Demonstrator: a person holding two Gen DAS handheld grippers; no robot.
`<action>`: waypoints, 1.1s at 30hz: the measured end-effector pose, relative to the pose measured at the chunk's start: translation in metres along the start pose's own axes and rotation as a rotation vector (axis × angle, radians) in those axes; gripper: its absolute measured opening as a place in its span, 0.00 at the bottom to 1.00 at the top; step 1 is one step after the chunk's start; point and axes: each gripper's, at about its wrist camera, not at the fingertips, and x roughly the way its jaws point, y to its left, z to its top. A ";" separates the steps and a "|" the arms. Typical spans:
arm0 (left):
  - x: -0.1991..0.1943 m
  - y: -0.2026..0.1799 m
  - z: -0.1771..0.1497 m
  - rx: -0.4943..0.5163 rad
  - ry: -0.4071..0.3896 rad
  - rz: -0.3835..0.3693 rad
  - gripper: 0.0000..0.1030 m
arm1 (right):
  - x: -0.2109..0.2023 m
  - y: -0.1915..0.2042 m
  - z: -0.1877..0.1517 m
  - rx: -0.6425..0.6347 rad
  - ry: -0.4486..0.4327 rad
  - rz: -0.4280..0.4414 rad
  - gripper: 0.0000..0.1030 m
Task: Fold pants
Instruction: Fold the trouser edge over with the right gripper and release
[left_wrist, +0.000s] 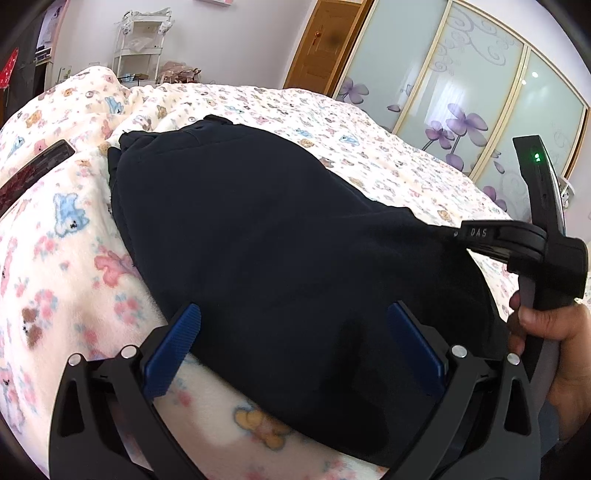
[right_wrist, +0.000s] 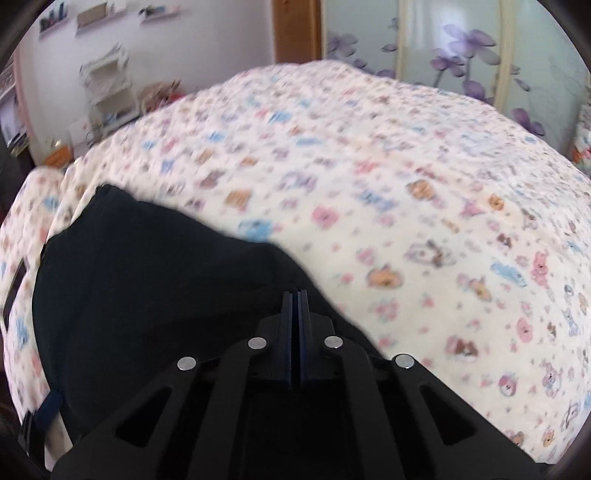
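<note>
Navy fleece pants (left_wrist: 280, 236) lie bundled on a bed under a cartoon-bear blanket (left_wrist: 74, 258), already doubled into a compact dark slab, with what looks like the waistband end bunched at the far side. That shape suggests the fold is well along, and one more layer is probably about to be brought over or smoothed.

From the left wrist view, the left gripper (left_wrist: 295, 343) sits low at the near edge of the slab with its blue-padded fingers (left_wrist: 173, 347) spread wide. One pad rests at the left border of the fabric and the other lies over the cloth. Nothing is pinched between them, and they seem to be straddling the hem, ready to close or to press it flat.

The right gripper (left_wrist: 458, 233) reaches in from the right side, held by the person's hand (left_wrist: 546, 332). In its own blurred view, its fingers (right_wrist: 295, 317) are pressed together, and the dark cloth runs right up to them. In the left wrist view the pants' right corner draws out into a point at that tip, so I judge it is clamped on that corner, holding the edge taut.
</note>
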 end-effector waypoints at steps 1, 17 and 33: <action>0.000 0.000 0.000 0.002 0.001 0.003 0.98 | 0.003 0.000 -0.002 -0.005 0.007 -0.013 0.02; 0.002 0.004 0.002 -0.019 0.009 -0.006 0.98 | -0.022 -0.080 -0.070 0.439 0.036 0.193 0.48; 0.005 0.005 0.004 -0.025 0.010 -0.007 0.98 | -0.261 -0.230 -0.255 0.944 -0.281 -0.188 0.69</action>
